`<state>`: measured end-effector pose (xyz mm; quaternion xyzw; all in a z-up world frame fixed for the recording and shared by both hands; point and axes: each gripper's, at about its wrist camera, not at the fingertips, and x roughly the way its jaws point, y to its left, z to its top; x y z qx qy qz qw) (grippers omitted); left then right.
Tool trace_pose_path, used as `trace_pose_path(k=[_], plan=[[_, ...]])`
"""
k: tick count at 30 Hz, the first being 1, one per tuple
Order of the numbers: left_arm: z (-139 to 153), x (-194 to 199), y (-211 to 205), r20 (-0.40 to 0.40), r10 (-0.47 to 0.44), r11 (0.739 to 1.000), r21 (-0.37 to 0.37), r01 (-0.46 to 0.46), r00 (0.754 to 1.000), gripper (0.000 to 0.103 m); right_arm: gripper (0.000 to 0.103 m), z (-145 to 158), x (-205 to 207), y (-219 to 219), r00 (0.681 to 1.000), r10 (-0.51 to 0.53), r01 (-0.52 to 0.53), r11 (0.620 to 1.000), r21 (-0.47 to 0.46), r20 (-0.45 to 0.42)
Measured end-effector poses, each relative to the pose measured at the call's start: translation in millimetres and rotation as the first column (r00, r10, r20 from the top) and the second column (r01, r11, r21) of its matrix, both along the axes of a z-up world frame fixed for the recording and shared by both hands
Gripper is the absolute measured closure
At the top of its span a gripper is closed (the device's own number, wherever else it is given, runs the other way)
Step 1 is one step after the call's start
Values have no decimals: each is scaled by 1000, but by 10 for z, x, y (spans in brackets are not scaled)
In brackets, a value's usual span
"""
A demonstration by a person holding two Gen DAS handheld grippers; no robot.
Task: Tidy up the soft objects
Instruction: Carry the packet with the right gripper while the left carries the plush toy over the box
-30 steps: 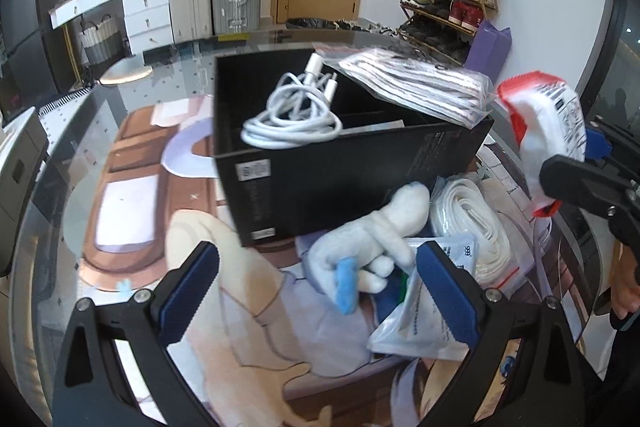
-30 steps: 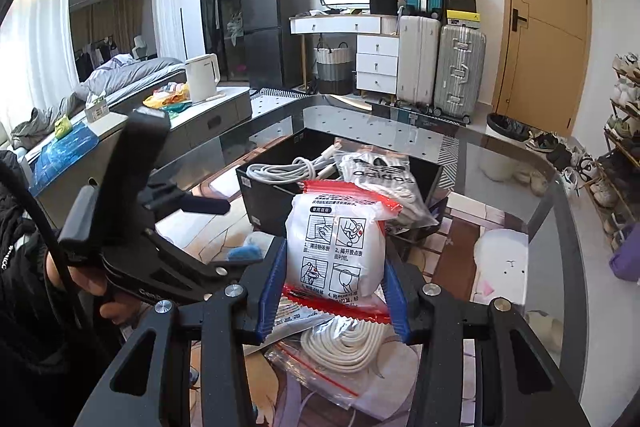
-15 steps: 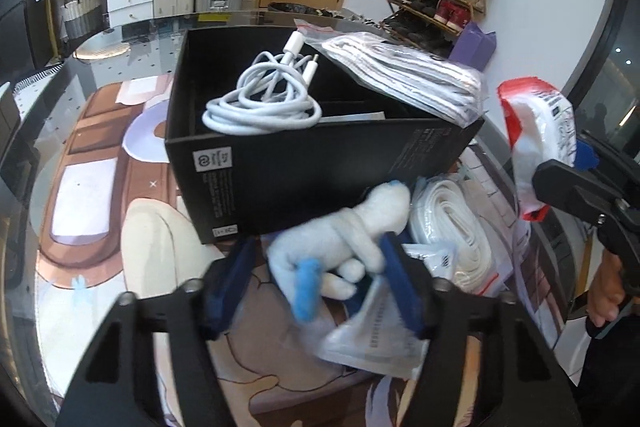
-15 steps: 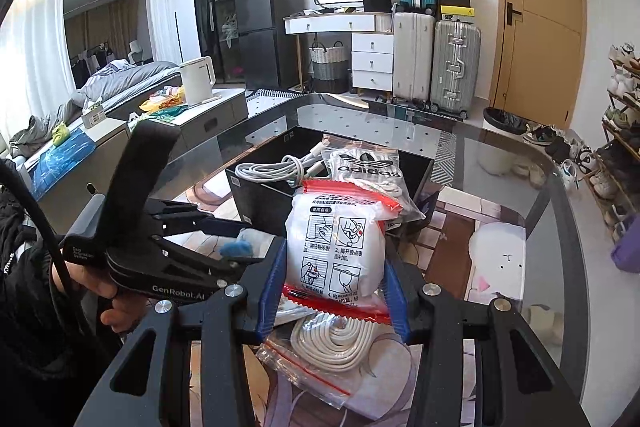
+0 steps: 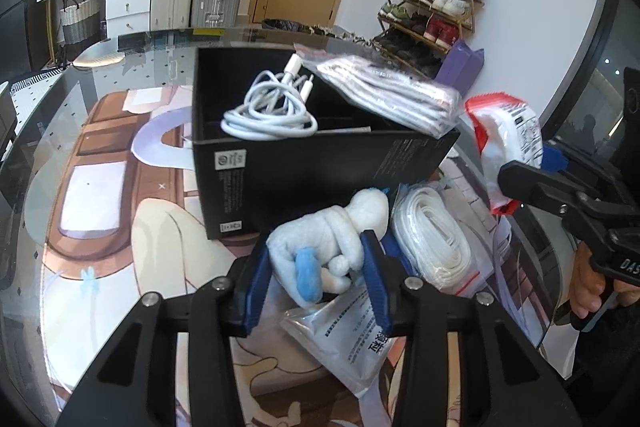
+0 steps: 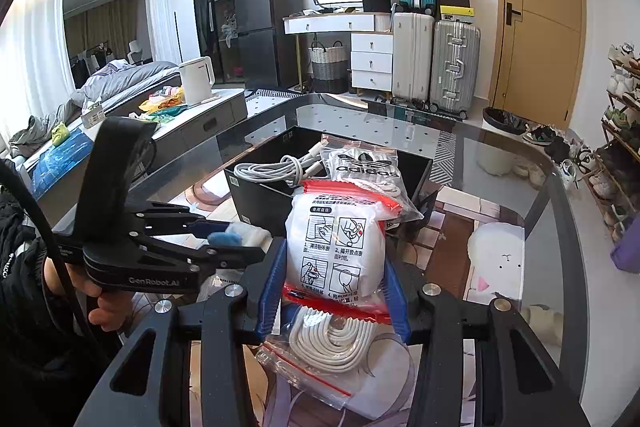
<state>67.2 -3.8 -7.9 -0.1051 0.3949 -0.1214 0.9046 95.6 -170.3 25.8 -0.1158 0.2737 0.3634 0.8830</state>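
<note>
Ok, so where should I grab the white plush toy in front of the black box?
Grip the plush toy across its soft body, coming from the near side over the mat, as the left gripper, jaws just closing, does now. The black box blocks the far side.

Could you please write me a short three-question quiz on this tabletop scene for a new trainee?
1. True or false: the left gripper has its pads on the plush toy.
2. What does the right gripper hold? A) cable B) red-and-white packet C) kettle
3. Fill in: the loose white cable lies in the black ___.

Key: 1 true; 2 B; 3 box.
</note>
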Motion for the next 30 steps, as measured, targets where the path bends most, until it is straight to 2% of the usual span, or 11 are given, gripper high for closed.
trace_pose_path(k=[13,30], plan=[[182,-149,-7,62,-32,999,25,30,998,75,58,49,-27,-20,1000,-1,1,1000,15,19],[369,-406,63,167,-27,999,31,23,986,78,58,153,-89,-74,998,-10,7,998,55,66]])
